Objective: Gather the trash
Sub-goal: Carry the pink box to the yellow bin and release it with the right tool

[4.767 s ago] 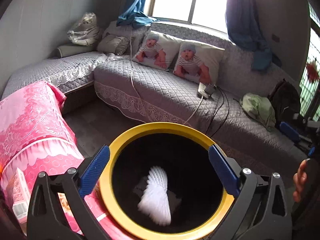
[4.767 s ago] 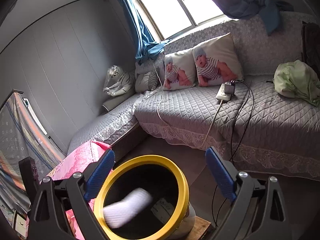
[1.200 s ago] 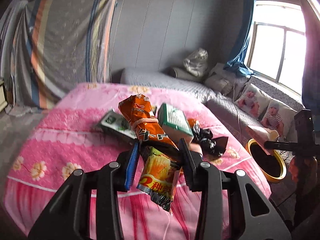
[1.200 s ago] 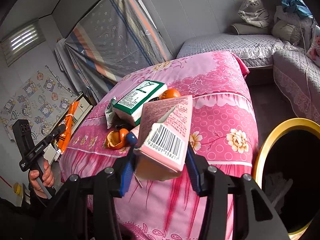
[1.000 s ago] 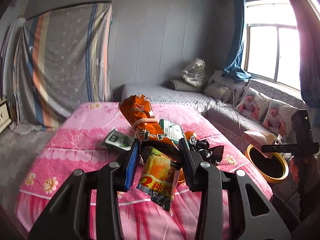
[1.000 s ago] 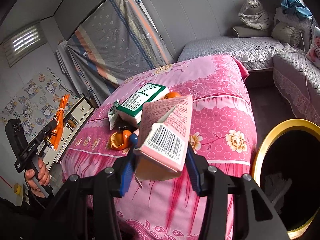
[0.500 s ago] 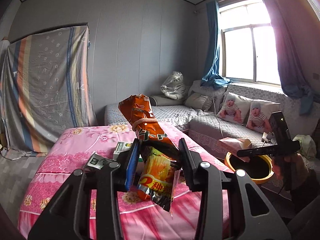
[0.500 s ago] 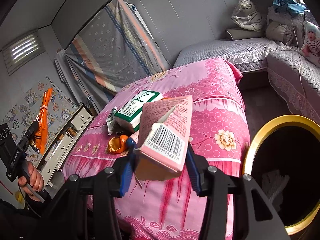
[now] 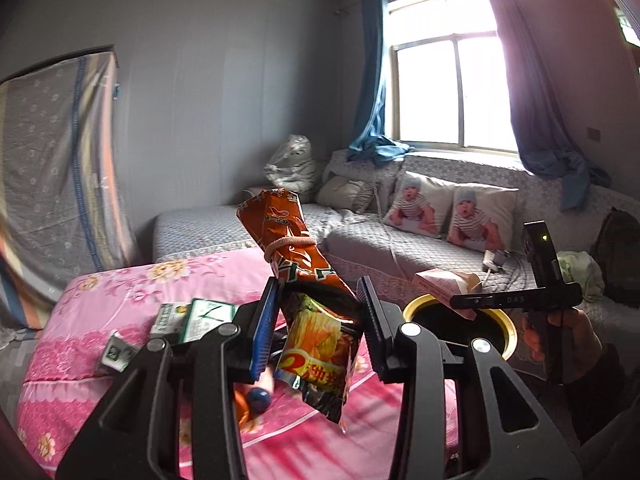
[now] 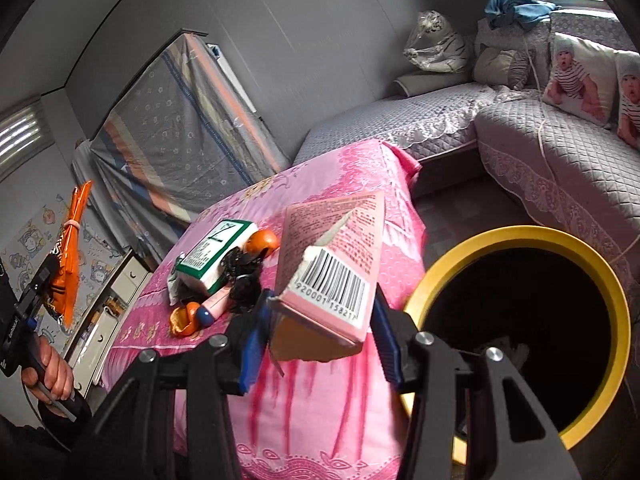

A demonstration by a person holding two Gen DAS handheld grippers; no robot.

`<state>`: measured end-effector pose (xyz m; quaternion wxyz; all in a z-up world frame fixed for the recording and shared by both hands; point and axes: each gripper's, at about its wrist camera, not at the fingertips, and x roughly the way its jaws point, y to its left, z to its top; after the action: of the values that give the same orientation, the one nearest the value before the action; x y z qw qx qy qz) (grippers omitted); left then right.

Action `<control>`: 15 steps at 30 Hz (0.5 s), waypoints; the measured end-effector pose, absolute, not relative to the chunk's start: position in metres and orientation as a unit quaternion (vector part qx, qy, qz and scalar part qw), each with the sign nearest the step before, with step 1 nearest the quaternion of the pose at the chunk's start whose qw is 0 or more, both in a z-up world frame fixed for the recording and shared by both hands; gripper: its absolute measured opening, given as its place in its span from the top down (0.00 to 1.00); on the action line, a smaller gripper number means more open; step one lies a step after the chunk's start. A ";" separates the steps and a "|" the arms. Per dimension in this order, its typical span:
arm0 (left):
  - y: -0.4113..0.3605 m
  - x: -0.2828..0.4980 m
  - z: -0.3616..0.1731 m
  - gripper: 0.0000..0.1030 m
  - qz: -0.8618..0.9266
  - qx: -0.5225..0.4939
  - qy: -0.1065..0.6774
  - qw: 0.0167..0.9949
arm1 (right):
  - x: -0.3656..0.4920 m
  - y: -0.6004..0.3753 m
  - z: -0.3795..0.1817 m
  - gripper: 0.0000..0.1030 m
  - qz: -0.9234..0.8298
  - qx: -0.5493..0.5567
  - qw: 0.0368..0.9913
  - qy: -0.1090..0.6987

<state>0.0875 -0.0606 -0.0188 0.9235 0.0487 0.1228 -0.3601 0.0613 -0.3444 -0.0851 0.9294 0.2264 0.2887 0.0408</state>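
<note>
The left gripper (image 9: pixel 318 318) is squeezing an orange snack bag (image 9: pixel 308 280) between its two blue pads, so its claw is closed partway, tight on the bag. The bag is tied with a rubber band (image 9: pixel 290 245) and is sticking up above the pads and hanging down below them, up in the air over the pink bed cover (image 9: pixel 120 280). The right gripper (image 10: pixel 318 332) is pinching a torn pink carton (image 10: pixel 334 268) with a barcode on it, closed in on its two sides. The carton is being held just beside the yellow-rimmed trash bin (image 10: pixel 618 308), which is standing on the floor next to the bed. A green box (image 10: pixel 218 254), orange peels (image 10: pixel 184 318) and a black wrapper (image 10: pixel 244 276) are lying together on the bed cover. A gray couch (image 9: pixel 420 248) with two baby pillows (image 9: pixel 448 210) is sitting under the window (image 9: pixel 452 92).
</note>
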 end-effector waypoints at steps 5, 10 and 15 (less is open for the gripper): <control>-0.105 0.105 -0.024 0.64 -0.405 0.060 0.141 0.901 | 0.049 -0.374 -0.098 0.57 -0.020 0.239 0.928 0.284; -0.166 0.122 -0.036 0.64 -0.459 0.080 0.163 0.870 | 0.042 -0.396 -0.115 0.56 -0.058 0.258 0.919 0.291; -0.232 0.132 -0.064 0.64 -0.504 0.096 0.203 0.834 | 0.035 -0.413 -0.131 0.56 -0.091 0.279 0.909 0.297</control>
<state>0.1324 -0.2325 -0.0635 0.8342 0.0962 0.2030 -0.5037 0.0354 -0.4129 -0.1307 0.9086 0.2789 0.2973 -0.0905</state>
